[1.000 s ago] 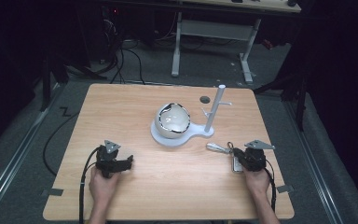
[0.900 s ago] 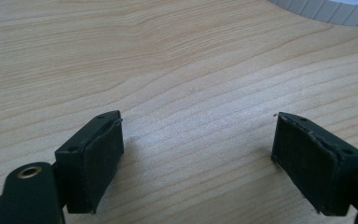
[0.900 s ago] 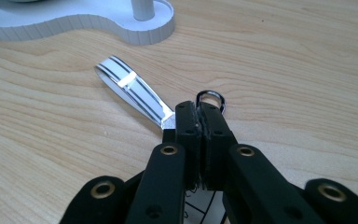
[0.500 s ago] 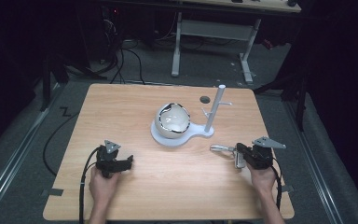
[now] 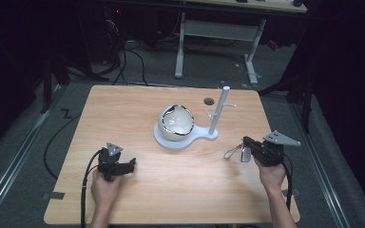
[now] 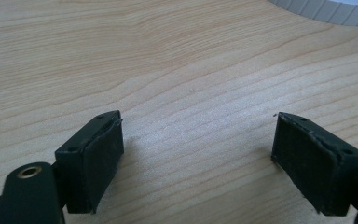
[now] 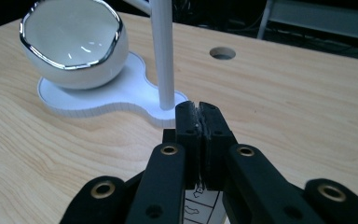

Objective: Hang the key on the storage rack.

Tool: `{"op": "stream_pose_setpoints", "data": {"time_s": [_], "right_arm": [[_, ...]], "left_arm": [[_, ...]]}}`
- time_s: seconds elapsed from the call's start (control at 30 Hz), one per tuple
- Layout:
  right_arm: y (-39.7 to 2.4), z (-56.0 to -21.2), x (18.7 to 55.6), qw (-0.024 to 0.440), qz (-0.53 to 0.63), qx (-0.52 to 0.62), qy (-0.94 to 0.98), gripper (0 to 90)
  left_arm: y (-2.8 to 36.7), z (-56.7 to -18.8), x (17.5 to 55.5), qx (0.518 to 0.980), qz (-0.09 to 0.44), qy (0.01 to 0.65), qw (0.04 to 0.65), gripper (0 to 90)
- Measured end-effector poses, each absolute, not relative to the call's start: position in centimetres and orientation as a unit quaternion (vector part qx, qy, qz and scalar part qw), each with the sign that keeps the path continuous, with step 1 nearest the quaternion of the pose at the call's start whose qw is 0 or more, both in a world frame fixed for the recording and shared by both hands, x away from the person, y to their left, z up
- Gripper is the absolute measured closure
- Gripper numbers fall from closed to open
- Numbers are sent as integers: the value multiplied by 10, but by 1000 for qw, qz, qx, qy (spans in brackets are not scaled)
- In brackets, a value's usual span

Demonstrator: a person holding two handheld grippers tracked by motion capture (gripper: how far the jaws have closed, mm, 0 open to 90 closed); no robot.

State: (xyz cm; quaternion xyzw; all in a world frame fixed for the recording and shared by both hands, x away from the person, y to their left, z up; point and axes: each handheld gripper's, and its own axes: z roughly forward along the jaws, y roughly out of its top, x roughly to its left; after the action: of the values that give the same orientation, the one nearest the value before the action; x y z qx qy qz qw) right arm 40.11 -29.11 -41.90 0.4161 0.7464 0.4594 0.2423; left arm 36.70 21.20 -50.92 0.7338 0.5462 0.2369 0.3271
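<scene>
Keys [image 5: 234,152] dangle from the right gripper [image 5: 247,148], whose jaws are clenched on a small white tag [image 7: 200,203]; the ring and tag hang toward the stand [image 5: 184,138], just off its right edge. From that gripper the stand's upright post [image 5: 219,110] lies ahead and slightly left, long axis vertical, with short pegs [image 5: 210,114] pointing sideways. The right hand [image 5: 269,174] is plainly the nearer one. Well left of the stand, the left gripper [image 5: 123,166] rests released, jaws spread over bare table [image 6: 177,70].
</scene>
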Motion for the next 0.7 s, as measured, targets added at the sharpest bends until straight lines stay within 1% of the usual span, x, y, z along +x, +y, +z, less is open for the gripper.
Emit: {"op": "stream_pose_setpoints", "data": {"time_s": [0.7], "right_arm": [[-291,-380,407,260,489,386,737,880]], "left_arm": [[212,-509,367,734,237,546,327,170]]}}
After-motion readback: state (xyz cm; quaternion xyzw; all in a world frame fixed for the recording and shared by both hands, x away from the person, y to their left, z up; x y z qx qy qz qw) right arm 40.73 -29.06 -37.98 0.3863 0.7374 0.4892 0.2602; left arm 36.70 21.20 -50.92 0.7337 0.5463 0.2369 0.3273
